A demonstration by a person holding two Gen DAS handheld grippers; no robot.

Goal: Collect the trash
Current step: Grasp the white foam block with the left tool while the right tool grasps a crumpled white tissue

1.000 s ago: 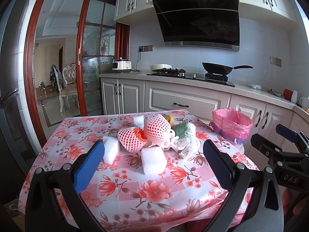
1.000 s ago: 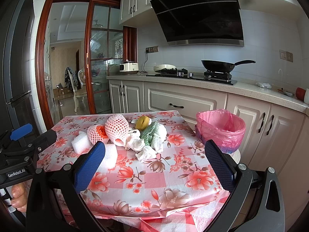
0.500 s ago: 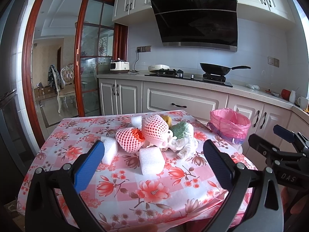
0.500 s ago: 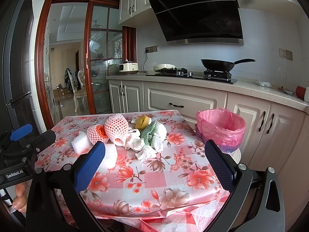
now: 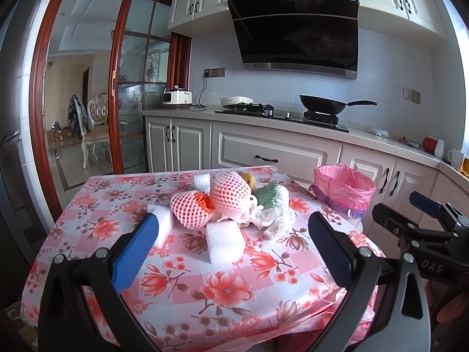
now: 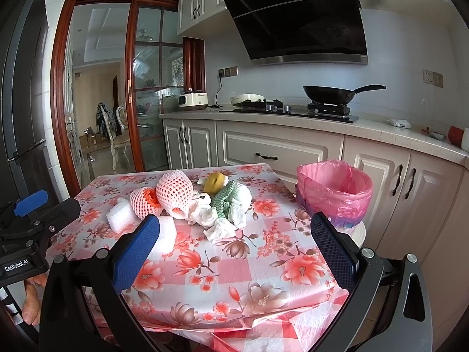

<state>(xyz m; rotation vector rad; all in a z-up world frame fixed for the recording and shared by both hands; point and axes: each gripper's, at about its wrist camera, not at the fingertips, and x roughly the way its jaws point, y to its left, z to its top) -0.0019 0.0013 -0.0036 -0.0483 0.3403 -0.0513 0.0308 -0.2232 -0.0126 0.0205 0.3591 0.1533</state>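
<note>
A heap of trash lies mid-table: two pink foam fruit nets [image 5: 231, 193] [image 6: 174, 190], white foam blocks [image 5: 224, 242] [image 6: 165, 233], crumpled white tissues [image 5: 275, 218] [image 6: 219, 227], a green patterned cloth [image 5: 268, 198] [image 6: 224, 202] and a yellow fruit piece [image 6: 214, 182]. A bin lined with a pink bag [image 5: 344, 189] [image 6: 334, 192] stands off the table's right edge. My left gripper [image 5: 234, 252] hovers open over the table's near side, short of the heap. My right gripper [image 6: 234, 252] is open too, nearer the bin, holding nothing.
The table wears a pink floral cloth [image 5: 181, 270] [image 6: 234, 270]. Behind runs a kitchen counter [image 5: 293, 123] with a stove, a black wok [image 5: 325, 107] and a cooker. A glass sliding door [image 5: 132, 102] opens at the left. A hand [image 6: 32, 302] holds the left gripper.
Both views have shifted slightly; the heap and bin sit a little lower and closer in the frame. Both grippers stay open and empty.
</note>
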